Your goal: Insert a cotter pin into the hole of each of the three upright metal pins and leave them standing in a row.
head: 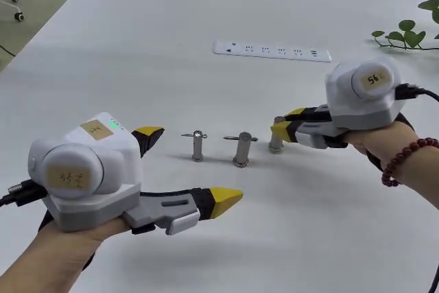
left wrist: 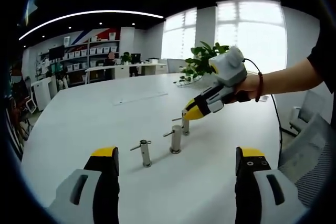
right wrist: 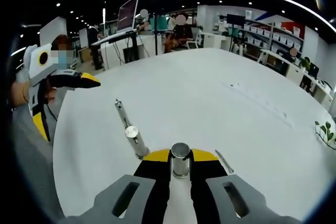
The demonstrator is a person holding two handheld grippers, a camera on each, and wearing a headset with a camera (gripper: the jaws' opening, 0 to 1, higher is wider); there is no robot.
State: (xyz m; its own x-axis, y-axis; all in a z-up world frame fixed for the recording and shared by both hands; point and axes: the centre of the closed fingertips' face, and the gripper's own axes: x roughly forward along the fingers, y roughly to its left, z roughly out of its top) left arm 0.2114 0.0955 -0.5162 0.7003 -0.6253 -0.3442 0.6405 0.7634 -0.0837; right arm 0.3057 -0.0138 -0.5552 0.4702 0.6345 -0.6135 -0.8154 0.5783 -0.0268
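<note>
Three upright metal pins stand in a row on the white table. The left pin [head: 197, 146] and the middle pin [head: 242, 149] each carry a thin cotter pin crosswise through the top. My right gripper [head: 280, 129] is shut on the right pin [head: 276, 139]; its own view has that pin [right wrist: 180, 164] between the yellow tips, and a thin metal piece [right wrist: 223, 161] sticks out beside it. My left gripper [head: 192, 164] is held wide open in front of the row, with nothing between its fingers [left wrist: 105, 167]. It faces the left pin [left wrist: 145, 153] and the middle pin [left wrist: 176, 139].
A white power strip [head: 271, 51] lies further back on the table. A green plant [head: 408, 32] sits at the far right edge. The white table [head: 137, 46] stretches wide around the pins. An office with desks and shelves lies beyond.
</note>
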